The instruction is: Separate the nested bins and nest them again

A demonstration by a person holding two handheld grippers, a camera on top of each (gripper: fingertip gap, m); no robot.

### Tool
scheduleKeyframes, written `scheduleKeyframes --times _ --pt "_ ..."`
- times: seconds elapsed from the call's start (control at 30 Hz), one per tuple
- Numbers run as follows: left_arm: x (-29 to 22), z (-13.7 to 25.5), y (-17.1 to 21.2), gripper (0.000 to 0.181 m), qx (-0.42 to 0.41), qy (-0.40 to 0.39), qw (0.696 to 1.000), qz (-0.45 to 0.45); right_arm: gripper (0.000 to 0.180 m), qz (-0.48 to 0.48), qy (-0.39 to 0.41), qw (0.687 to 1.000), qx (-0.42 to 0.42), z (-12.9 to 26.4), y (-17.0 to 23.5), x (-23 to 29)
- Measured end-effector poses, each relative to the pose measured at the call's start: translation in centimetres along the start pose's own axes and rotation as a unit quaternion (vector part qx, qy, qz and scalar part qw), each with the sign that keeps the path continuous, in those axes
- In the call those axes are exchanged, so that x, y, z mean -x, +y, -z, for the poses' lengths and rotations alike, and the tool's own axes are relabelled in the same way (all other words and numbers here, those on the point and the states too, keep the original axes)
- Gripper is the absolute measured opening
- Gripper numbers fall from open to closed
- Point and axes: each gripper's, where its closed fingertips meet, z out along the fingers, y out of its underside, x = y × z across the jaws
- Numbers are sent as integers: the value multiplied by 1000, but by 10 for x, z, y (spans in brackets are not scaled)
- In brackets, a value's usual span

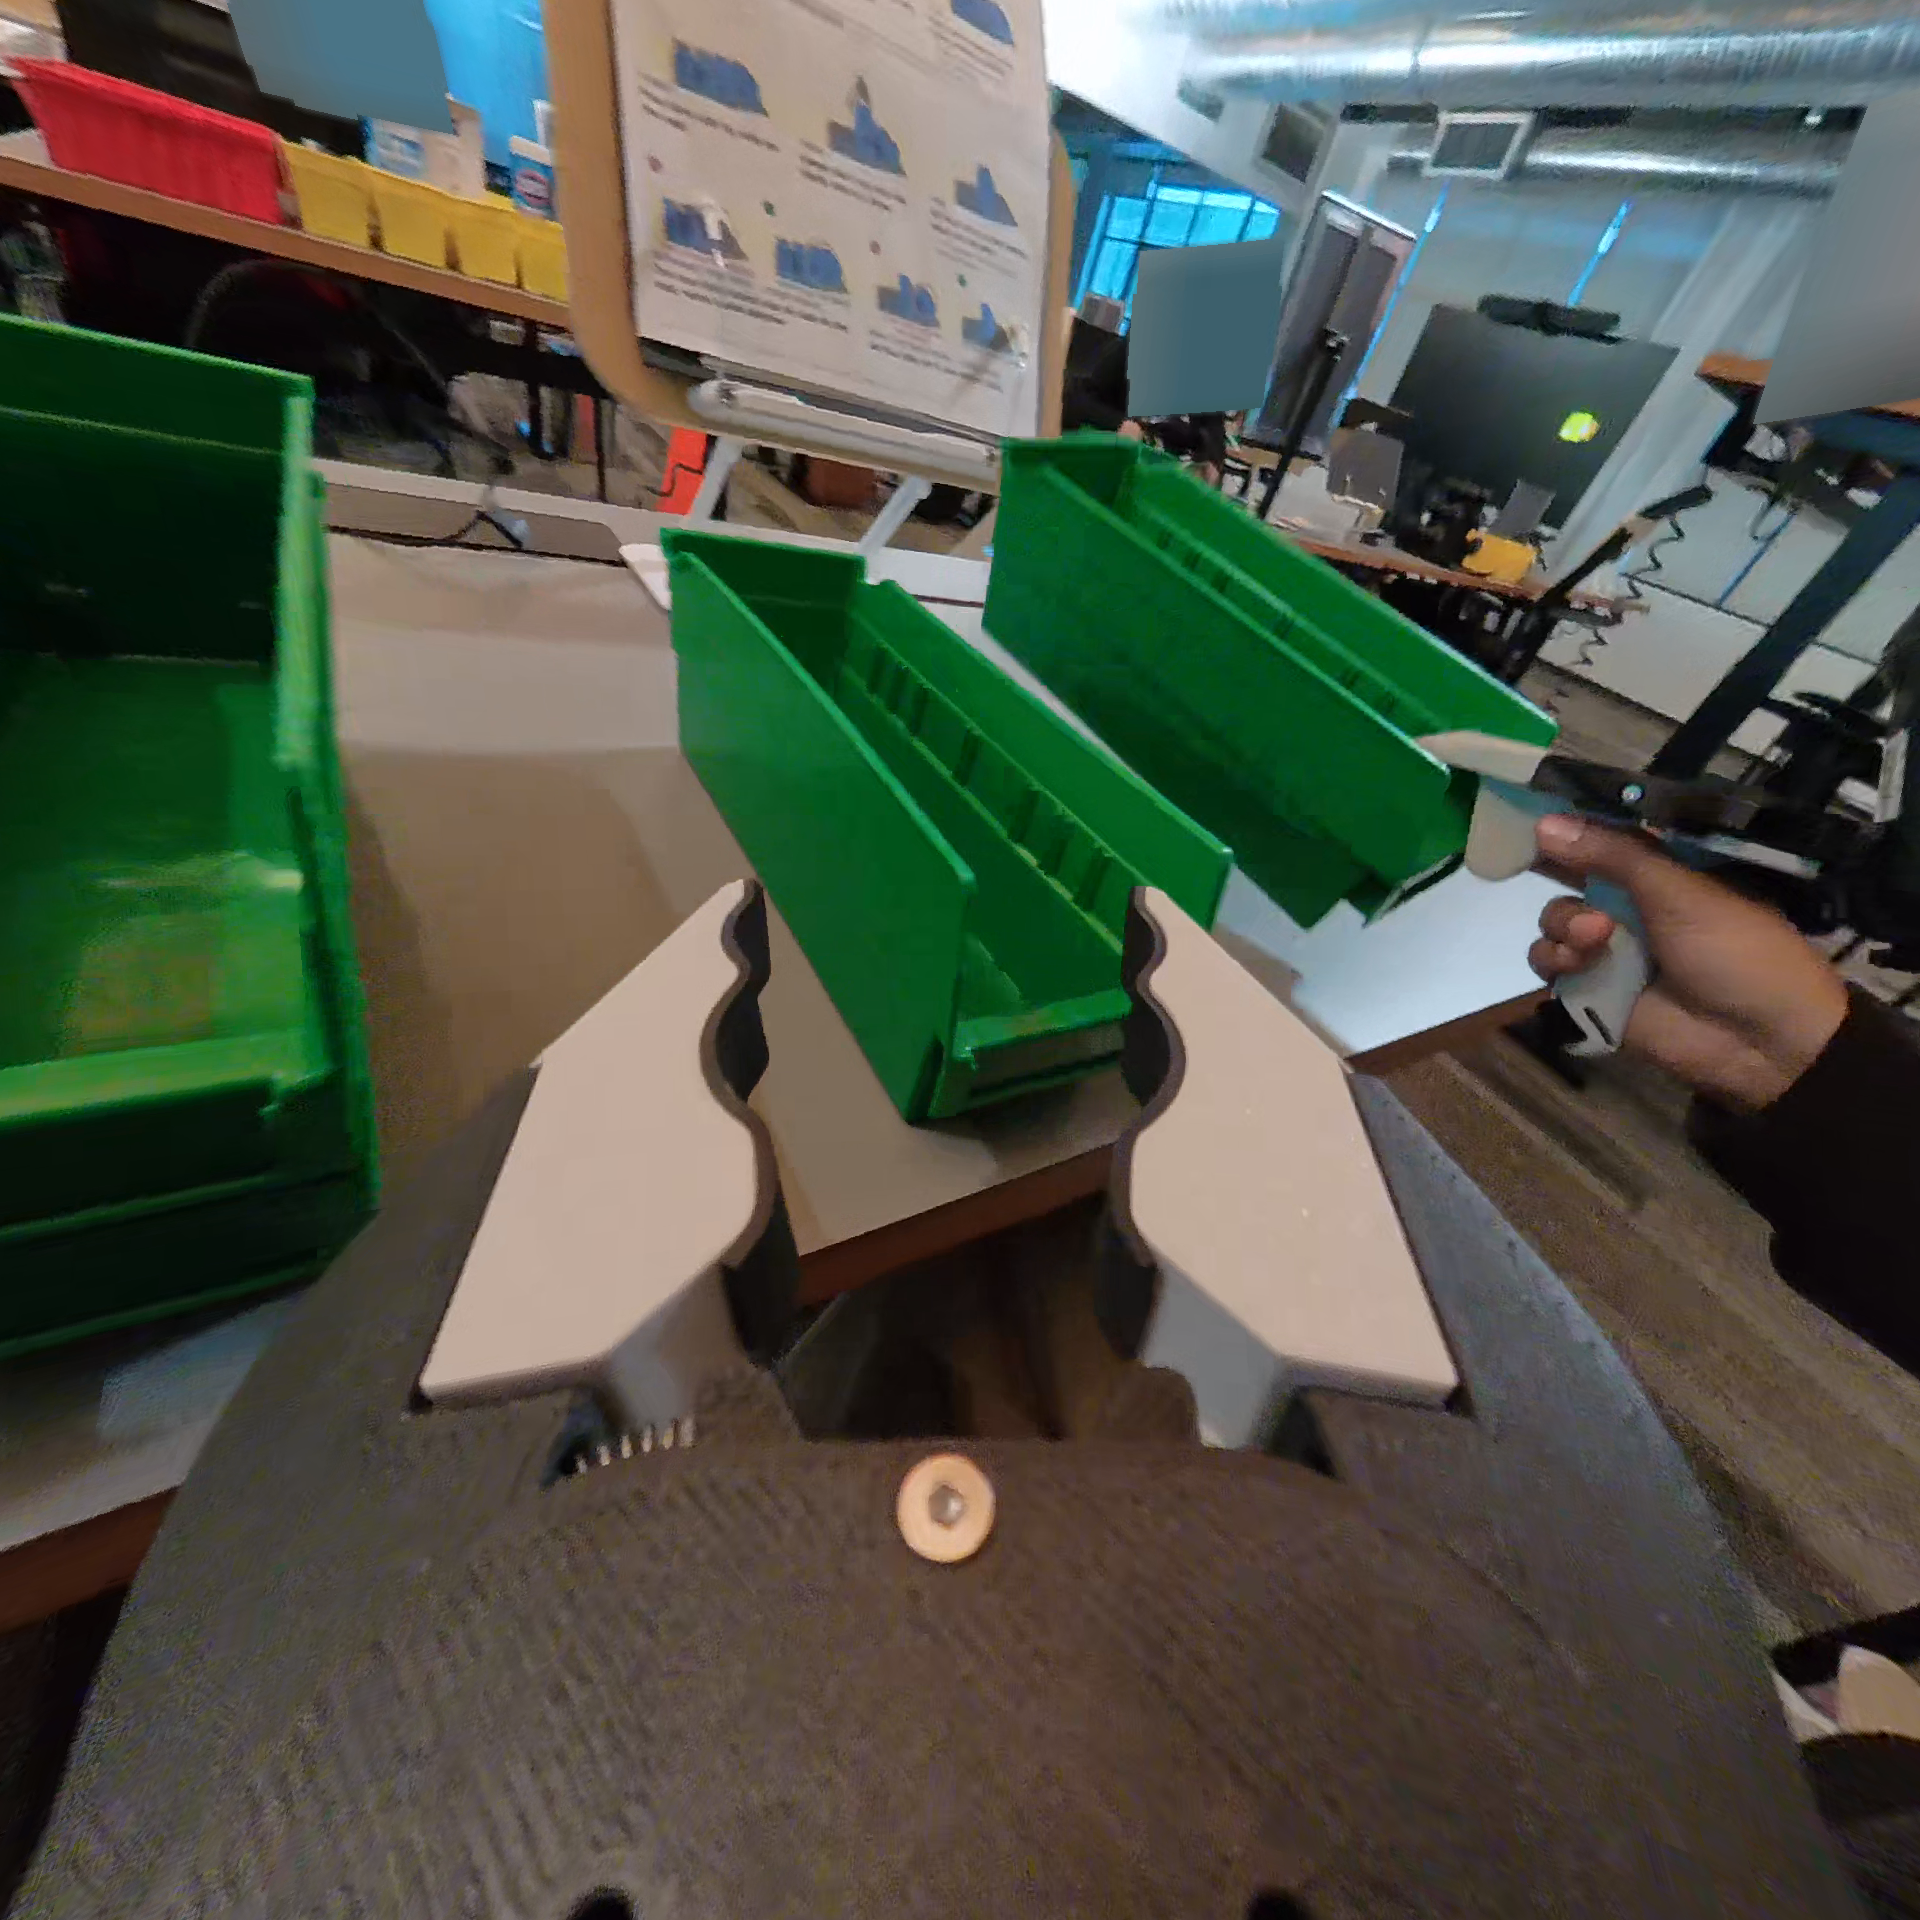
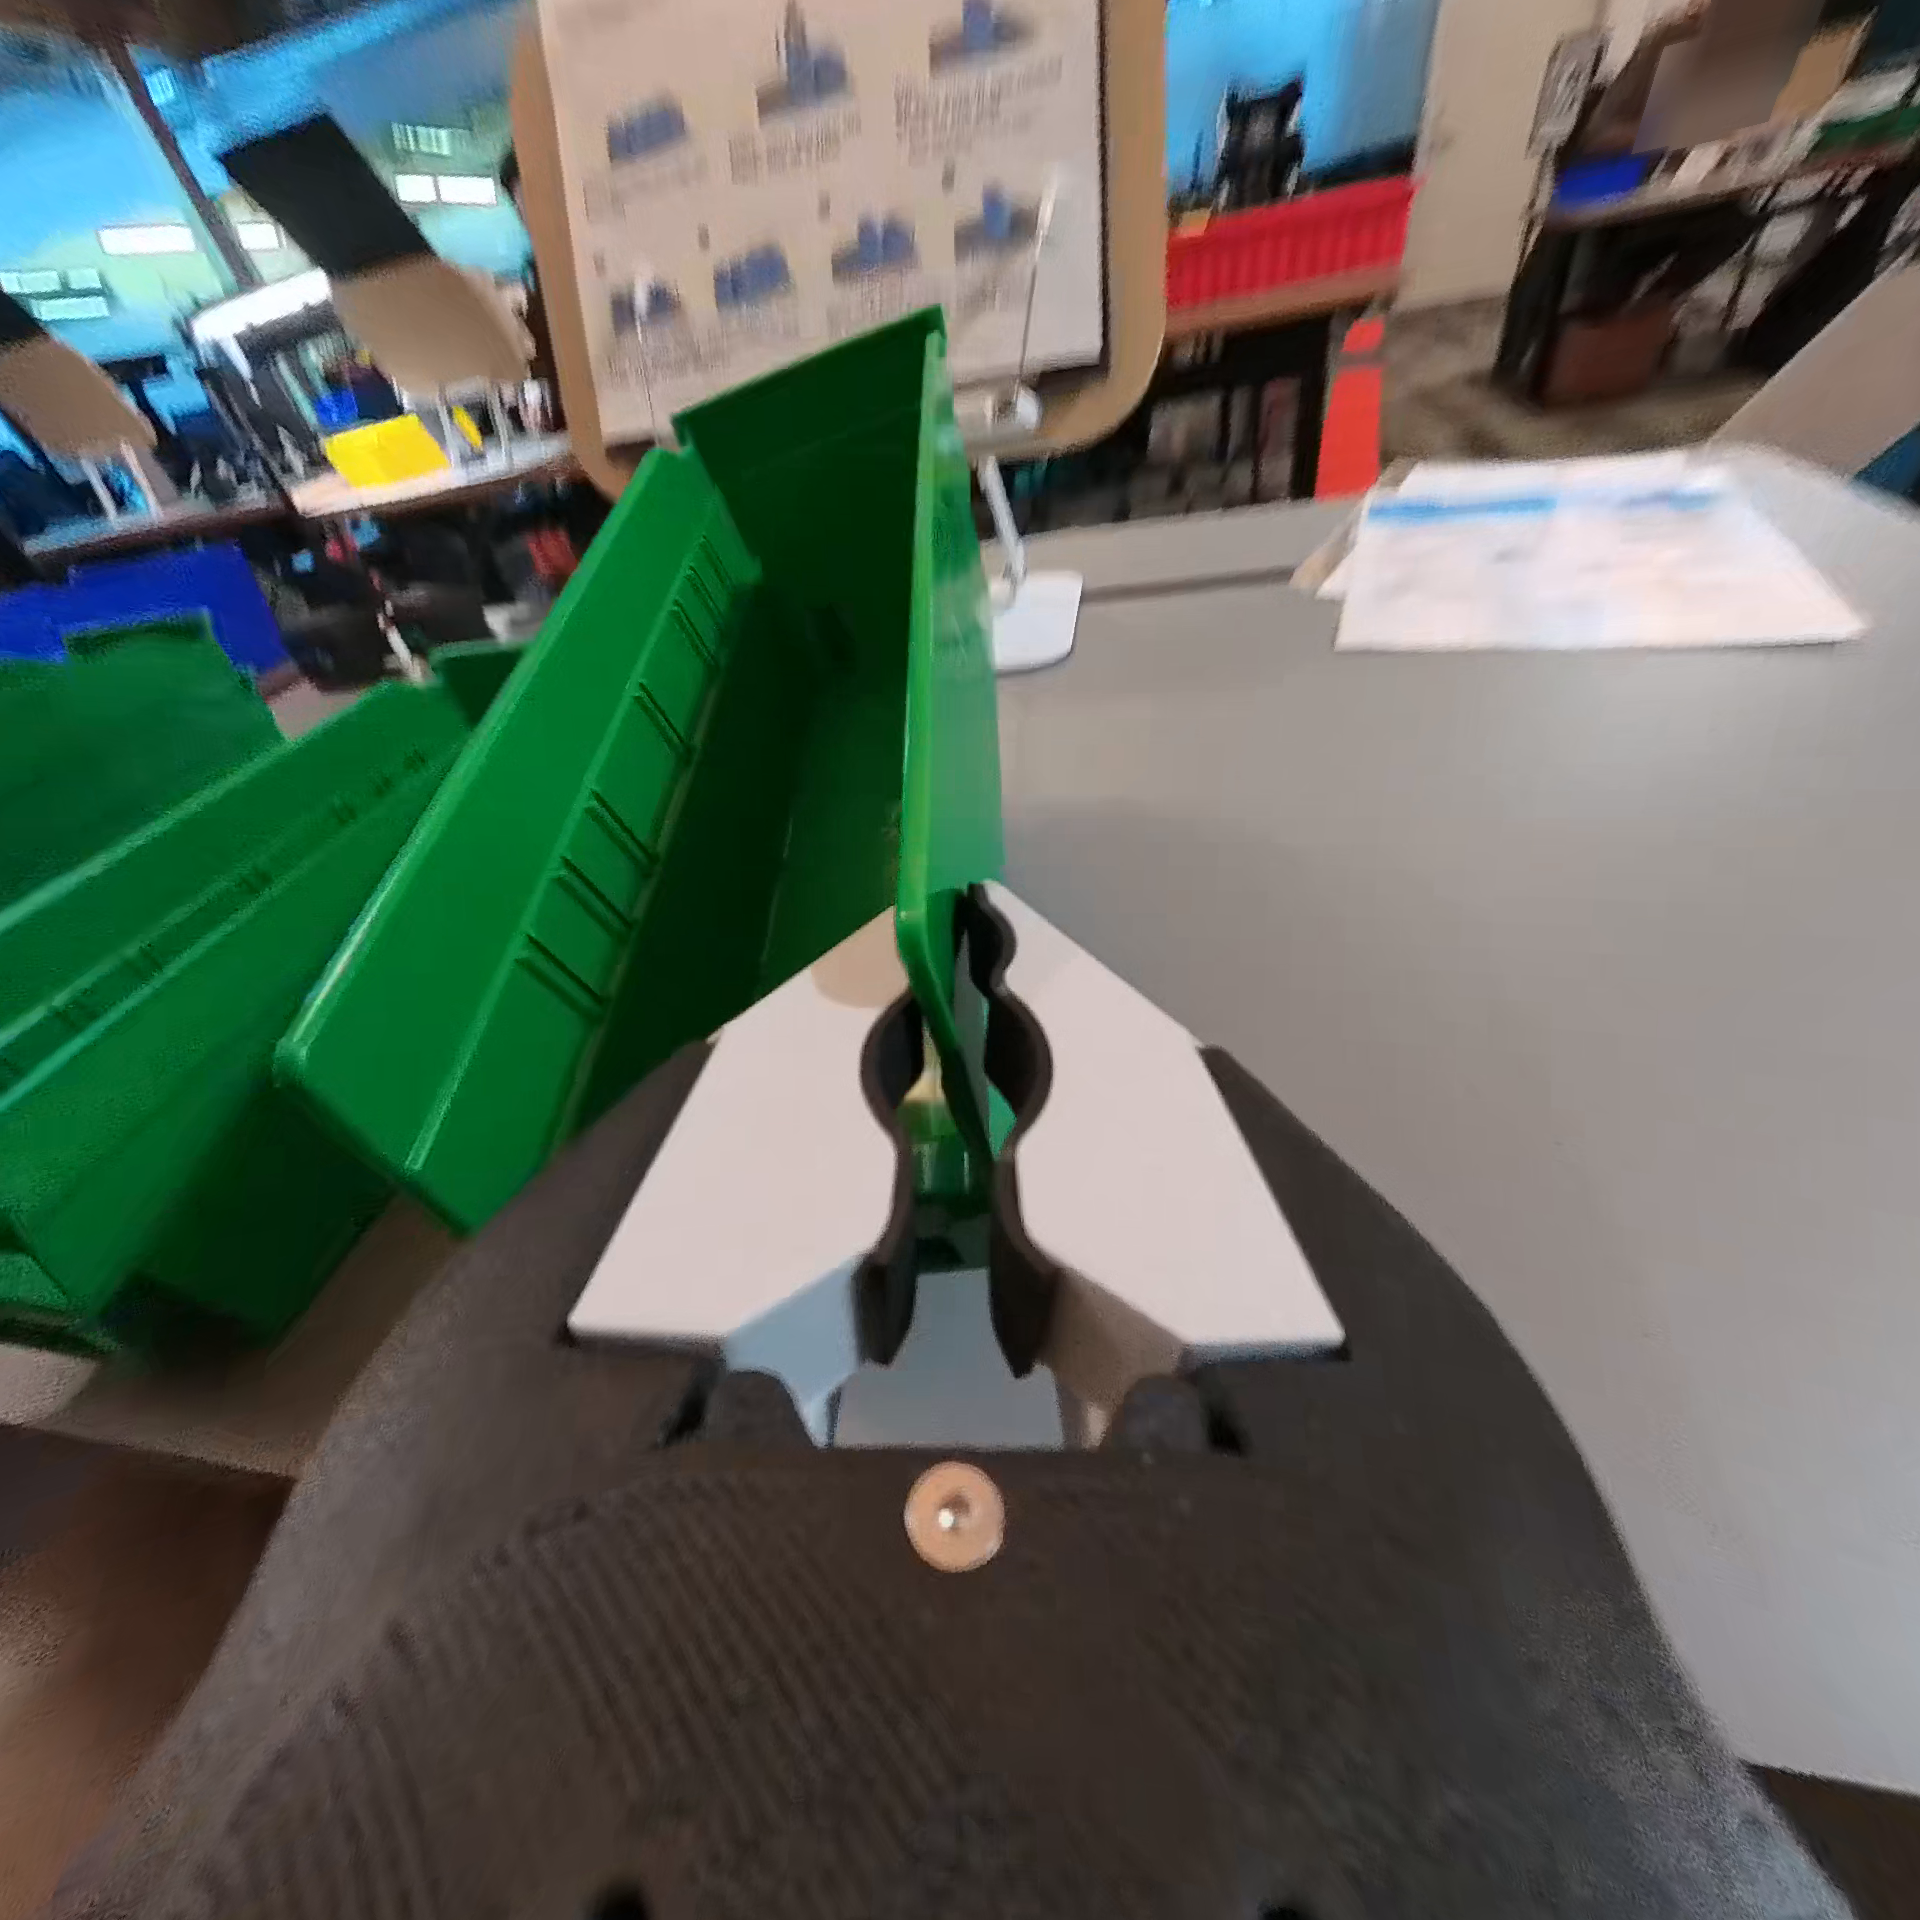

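Note:
A long narrow green bin [image 1: 904,790] rests on the grey table [image 1: 499,831] near its front edge. My left gripper [image 1: 945,935] is open, and the bin's near end shows between its fingers. A second narrow green bin [image 1: 1247,665] is held tilted above the table to the right. In the left wrist view my right gripper [image 1: 1496,800] grips its near corner. In the right wrist view that gripper [image 2: 951,935] is shut on the held bin's [image 2: 644,831] right side wall. The resting bin [image 2: 187,935] lies to the left of it.
Wide green bins [image 1: 156,831] sit stacked at the table's left. A clipboard stand with an instruction sheet [image 1: 831,187] stands at the back. Papers [image 2: 1579,561] lie at the far right. A person's hand [image 1: 1704,966] holds the right gripper's handle.

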Motion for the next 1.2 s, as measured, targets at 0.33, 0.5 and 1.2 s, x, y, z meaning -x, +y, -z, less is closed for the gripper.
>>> scheduleKeyframes --times 0.33,0.5,1.2 --pt "-120 -30 40 70 70 194 978 -22 3 18 -7 992 -125 68 -34 41" --pt "-158 -36 54 70 81 236 968 -41 3 -30 -12 991 -128 86 -24 70" --pt "-81 -9 -1 7 -67 38 993 -87 26 227 -140 934 -236 106 -21 230"
